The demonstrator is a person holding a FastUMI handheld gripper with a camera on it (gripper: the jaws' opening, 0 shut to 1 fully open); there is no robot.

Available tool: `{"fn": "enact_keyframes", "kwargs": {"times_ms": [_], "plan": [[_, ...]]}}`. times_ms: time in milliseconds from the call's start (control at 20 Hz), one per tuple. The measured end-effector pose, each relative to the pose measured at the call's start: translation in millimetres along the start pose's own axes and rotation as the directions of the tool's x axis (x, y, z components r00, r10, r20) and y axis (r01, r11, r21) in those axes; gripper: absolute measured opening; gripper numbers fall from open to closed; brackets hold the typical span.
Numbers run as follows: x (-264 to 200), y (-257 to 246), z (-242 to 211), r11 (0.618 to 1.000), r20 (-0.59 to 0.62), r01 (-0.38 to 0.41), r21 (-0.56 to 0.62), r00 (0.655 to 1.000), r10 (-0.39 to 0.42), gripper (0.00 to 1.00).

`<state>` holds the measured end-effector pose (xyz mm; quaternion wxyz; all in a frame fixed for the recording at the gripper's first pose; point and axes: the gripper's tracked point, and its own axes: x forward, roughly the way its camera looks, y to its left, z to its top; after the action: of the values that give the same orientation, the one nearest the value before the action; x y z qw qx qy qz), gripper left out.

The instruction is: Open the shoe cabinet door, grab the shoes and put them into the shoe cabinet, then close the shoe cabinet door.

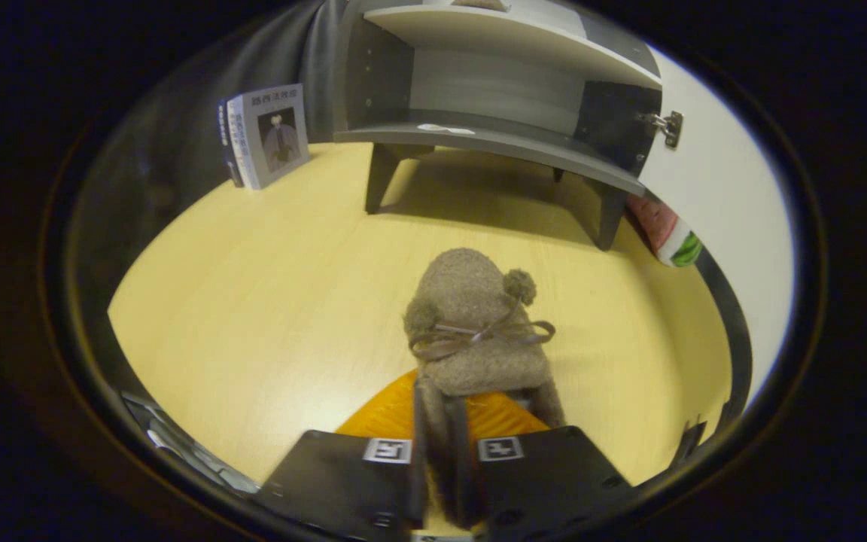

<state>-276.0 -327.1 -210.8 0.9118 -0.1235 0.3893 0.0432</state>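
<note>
**Fuzzy shoe pinched at its heel, cabinet open ahead**

A brown, fuzzy fabric shoe with a ribbon bow and two pompoms [479,331] is seen from behind, toe pointing away toward the cabinet. Its heel edge is clamped between the two fingers of the gripper [445,452], which are drawn close together on the soft collar; an orange ribbed sole is glimpsed just below. Whether the shoe is raised clear of the pale yellow wooden tabletop [253,301] cannot be told. Beyond the shoe, the grey shoe cabinet on short legs [494,139] is seen standing open, its white door [727,203] swung aside on a metal hinge so the lower shelf is left free to receive the shoe. The carrying step is judged to be in hand. To the cabinet's left, a grey-covered book [268,135] is propped against the wall.
</note>
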Motion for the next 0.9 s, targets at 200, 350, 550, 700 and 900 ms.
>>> {"fn": "enact_keyframes", "kwargs": {"times_ms": [200, 350, 550, 700, 900], "plan": [[3, 5, -2, 0.998, 0.026, 0.038, -0.057, 0.999, -0.036, 0.07], [4, 3, 1, 0.999, 0.02, 0.022, -0.038, 1.0, -0.021, 0.07], [-3, -2, 9, 1.0, 0.019, -0.014, -0.011, 1.0, 0.014, 0.04], [-9, -9, 20, 0.997, 0.014, -0.044, 0.067, 0.999, 0.043, 0.04], [-24, -29, 37, 0.985, 0.023, -0.054, 0.162, 0.998, 0.05, 0.03]]}}
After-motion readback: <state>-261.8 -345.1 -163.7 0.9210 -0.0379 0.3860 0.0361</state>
